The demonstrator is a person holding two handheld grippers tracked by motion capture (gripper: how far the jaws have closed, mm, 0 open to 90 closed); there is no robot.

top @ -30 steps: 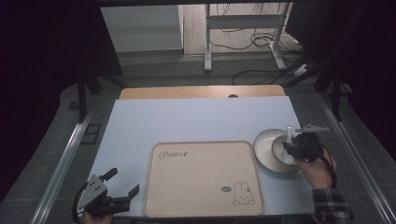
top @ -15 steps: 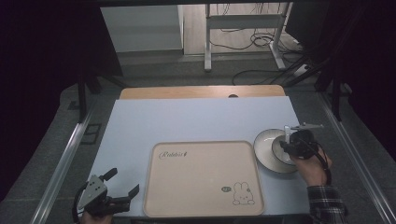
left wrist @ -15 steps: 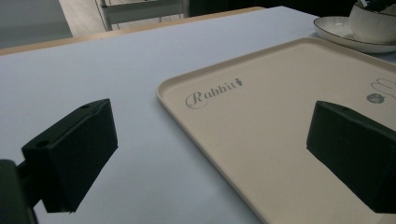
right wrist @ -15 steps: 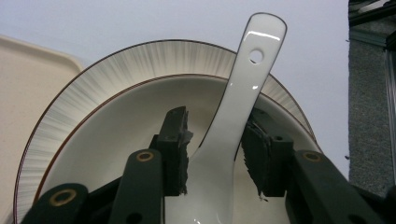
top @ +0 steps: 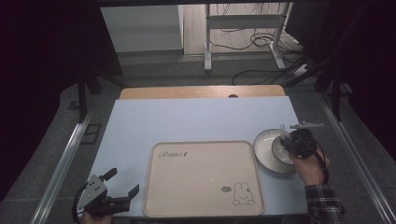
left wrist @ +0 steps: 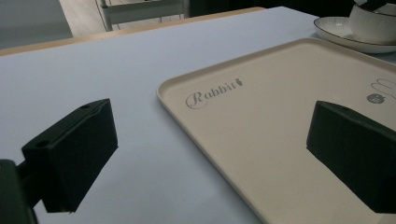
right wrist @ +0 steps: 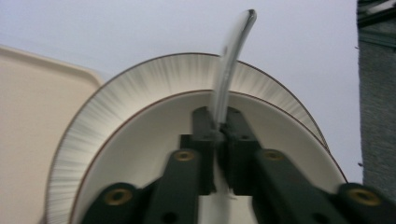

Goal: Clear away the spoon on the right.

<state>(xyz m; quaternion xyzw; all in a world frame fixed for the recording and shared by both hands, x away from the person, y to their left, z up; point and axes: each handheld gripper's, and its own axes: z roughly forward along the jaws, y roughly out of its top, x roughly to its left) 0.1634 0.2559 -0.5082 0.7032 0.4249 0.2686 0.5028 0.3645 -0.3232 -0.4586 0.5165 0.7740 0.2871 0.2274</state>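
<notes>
A white bowl [top: 279, 149] sits on a white plate [top: 262, 140] at the table's right, with a pale spoon [top: 282, 129] standing up out of it. My right gripper [top: 286, 142] hovers over the bowl; its jaws have just been closing and are now shut on the spoon handle [right wrist: 229, 60], which rises between them above the bowl [right wrist: 140, 158] and plate [right wrist: 140, 88]. My left gripper [top: 123, 181] rests open at the front left corner with nothing in it. Its fingers [left wrist: 74, 149] straddle the near edge of the beige rabbit tray [left wrist: 280, 116].
The beige tray [top: 201, 177] lies bare at the front centre of the pale blue table [top: 196, 121], just left of the plate. A wooden strip [top: 187, 92] runs along the far edge. Metal rails flank the table on both sides.
The right gripper has edged slightly left over the bowl. The left gripper has stayed where it was.
</notes>
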